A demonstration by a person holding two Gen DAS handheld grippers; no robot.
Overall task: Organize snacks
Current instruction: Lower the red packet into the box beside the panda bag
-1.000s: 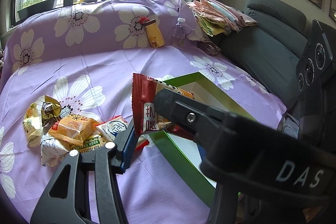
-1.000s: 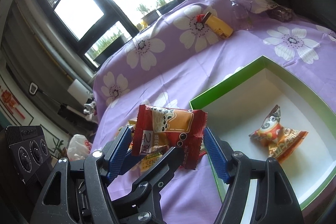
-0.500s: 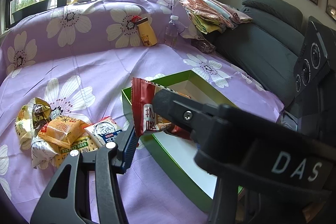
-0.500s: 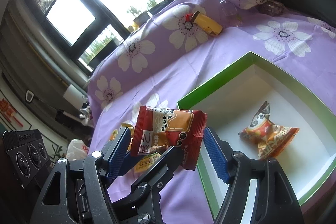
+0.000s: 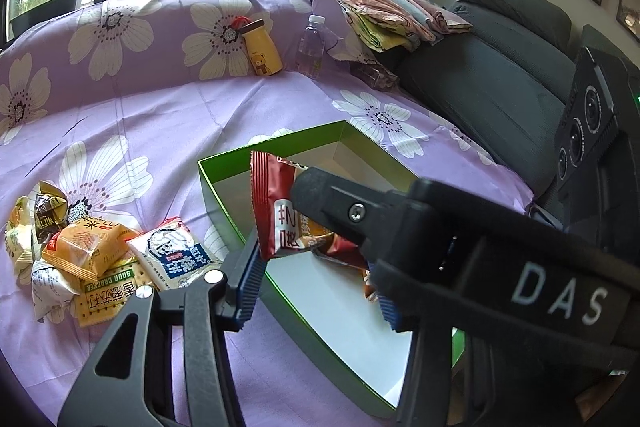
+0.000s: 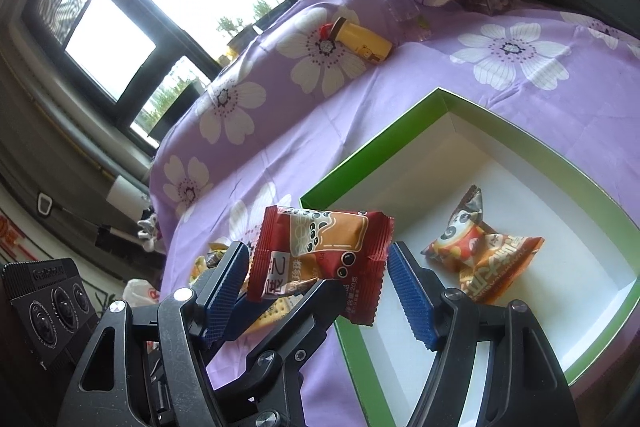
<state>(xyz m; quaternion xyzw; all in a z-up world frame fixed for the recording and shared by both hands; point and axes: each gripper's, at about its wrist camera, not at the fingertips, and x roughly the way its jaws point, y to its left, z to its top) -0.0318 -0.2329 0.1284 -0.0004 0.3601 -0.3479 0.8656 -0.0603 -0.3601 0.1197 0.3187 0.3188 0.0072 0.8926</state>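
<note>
A red and orange foil snack packet (image 6: 320, 255) hangs between the wide-apart blue-padded fingers of the right gripper (image 6: 324, 287), pinched from below by another black gripper (image 6: 296, 311). Beside it, a green-rimmed white box (image 6: 592, 163) holds a panda-printed orange wrapper (image 6: 480, 251), on purple flowered cloth (image 6: 400, 99).

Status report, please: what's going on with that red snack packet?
Left gripper and right gripper both bracket red packet; which grips, unclear. Packet aloft at green box rim, not yet in. One snack inside; nothing blocking.
</note>
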